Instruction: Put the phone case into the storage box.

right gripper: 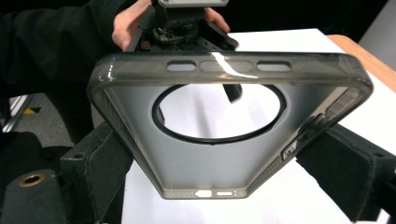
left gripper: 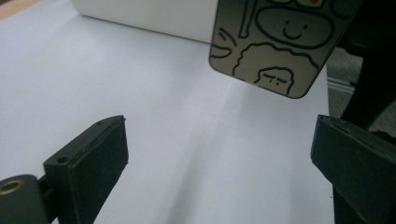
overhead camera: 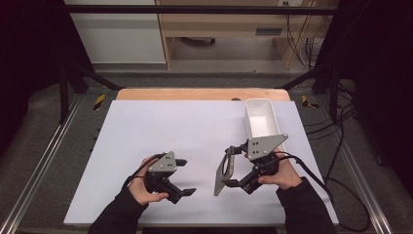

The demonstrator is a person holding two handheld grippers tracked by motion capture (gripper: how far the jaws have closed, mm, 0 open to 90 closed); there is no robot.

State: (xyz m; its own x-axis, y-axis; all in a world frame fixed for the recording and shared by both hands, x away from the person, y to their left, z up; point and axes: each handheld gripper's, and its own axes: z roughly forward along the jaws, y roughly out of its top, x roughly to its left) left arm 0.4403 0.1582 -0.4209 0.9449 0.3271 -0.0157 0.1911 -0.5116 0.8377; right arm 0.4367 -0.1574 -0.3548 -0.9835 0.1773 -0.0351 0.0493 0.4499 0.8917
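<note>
- Phone case [right gripper: 219, 154], smoky and see-through with a large round ring in its back, sits clamped by its long sides between your right gripper's [right gripper: 212, 163] two black jaws; its open inner side faces that gripper's camera.
- From above, you hold the case [overhead camera: 224, 170] edge-on and lifted off the white mat [overhead camera: 160, 126], right of the mat's middle (its lower corner hangs close to the surface; whether it touches cannot be told).
- The case's printed back [left gripper: 275, 42], doodled with a curly-haired face and a smiling shape, shows in the left gripper view, near the top edge.
- Your left gripper [overhead camera: 184, 176] hovers low at the front left, jaws spread wide with nothing between them, aimed towards the case and apart from it.
- A white rectangular bin [overhead camera: 262, 119] stands at the mat's far right, just behind your right gripper [overhead camera: 233, 165].
</note>
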